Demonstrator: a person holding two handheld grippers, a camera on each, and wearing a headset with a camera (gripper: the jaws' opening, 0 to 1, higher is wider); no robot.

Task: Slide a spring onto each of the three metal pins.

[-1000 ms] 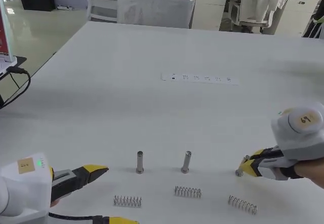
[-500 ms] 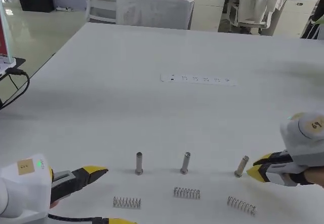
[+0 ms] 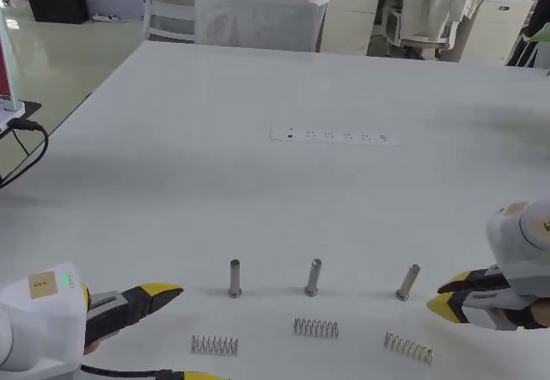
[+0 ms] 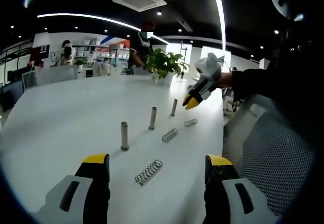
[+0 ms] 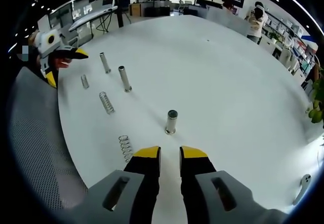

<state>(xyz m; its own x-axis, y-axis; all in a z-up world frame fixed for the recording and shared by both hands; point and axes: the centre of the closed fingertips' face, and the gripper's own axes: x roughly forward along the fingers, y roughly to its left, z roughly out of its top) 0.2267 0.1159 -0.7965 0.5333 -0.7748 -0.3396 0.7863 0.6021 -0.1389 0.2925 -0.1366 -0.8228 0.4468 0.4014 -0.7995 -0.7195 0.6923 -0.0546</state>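
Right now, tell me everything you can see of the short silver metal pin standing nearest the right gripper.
The short silver metal pin is a smooth, shiny cylinder with a darker flat top and a slightly wider foot. It stands on end on the white table, with no spring on it. Only the table touches it. The right gripper points at it from just short of it, and a coiled wire spring lies nearby, apart from it.

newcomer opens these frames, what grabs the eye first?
Three bare metal pins stand in a row on the white table: left pin, middle pin, right pin. A loose spring lies in front of each: left spring, middle spring, right spring. The left gripper is wide open by the left spring; the right gripper, jaws slightly apart and empty, faces the right pin.
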